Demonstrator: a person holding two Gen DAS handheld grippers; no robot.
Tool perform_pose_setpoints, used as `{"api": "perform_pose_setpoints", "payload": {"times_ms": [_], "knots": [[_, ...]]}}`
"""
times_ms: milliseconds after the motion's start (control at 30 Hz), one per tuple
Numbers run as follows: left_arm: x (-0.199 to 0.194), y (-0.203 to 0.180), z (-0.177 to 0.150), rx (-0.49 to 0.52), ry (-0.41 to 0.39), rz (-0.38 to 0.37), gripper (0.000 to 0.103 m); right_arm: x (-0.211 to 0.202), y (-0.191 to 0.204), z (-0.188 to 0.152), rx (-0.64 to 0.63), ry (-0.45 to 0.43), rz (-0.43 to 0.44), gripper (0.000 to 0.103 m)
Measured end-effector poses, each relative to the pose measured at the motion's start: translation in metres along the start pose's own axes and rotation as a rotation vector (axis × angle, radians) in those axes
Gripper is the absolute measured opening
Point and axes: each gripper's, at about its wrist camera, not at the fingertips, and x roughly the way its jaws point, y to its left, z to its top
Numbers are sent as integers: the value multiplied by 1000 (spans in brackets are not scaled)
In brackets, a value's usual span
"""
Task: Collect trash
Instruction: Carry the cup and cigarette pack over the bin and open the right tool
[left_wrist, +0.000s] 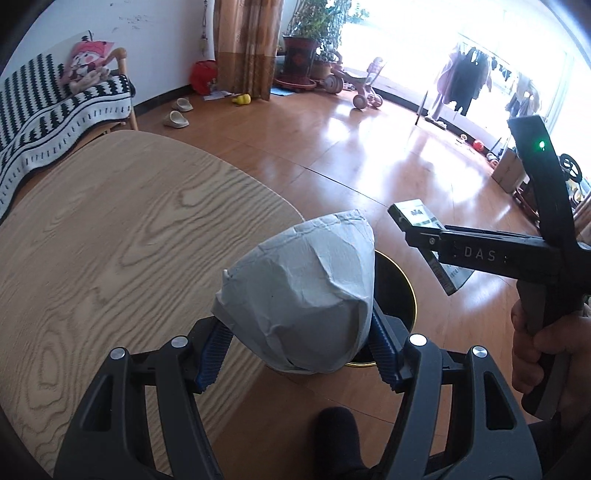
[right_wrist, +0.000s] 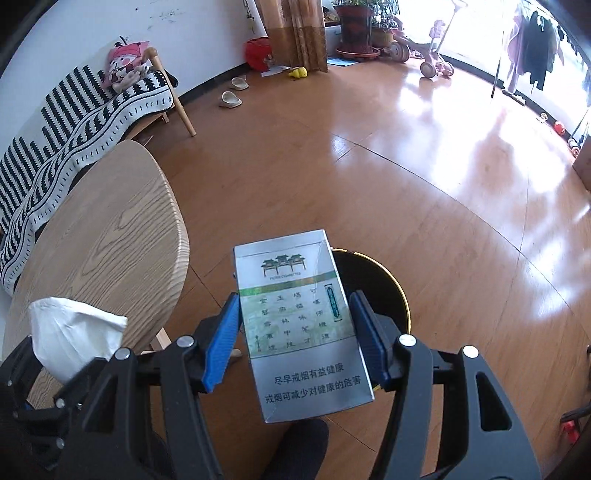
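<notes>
Fingers grip tissue left, cigarette pack right, over bin rim.

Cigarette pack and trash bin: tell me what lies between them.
Nothing. In the right wrist view the cigarette pack, clamped in the right gripper, hangs directly over the bin with only air between.

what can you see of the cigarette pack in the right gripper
The cigarette pack is a flat silver-grey cardboard box with a green pavilion drawing, a green stripe, a pale panel of Chinese characters and a printed health warning. A thin crease runs down its upper right. The right gripper is shut on it, blue pads pressing its long edges, face toward the camera. It hangs over the black, gold-rimmed trash bin on the floor.
</notes>
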Motion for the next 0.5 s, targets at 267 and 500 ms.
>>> {"api": "perform_pose_setpoints", "payload": {"times_ms": [267,500], "knots": [[12,-4,4,-9,12,-7,65,8,5,12,23,3,-7,59],[17,-12,4,-2,19,-12,65,7,-2,13,50,0,-11,70]]}}
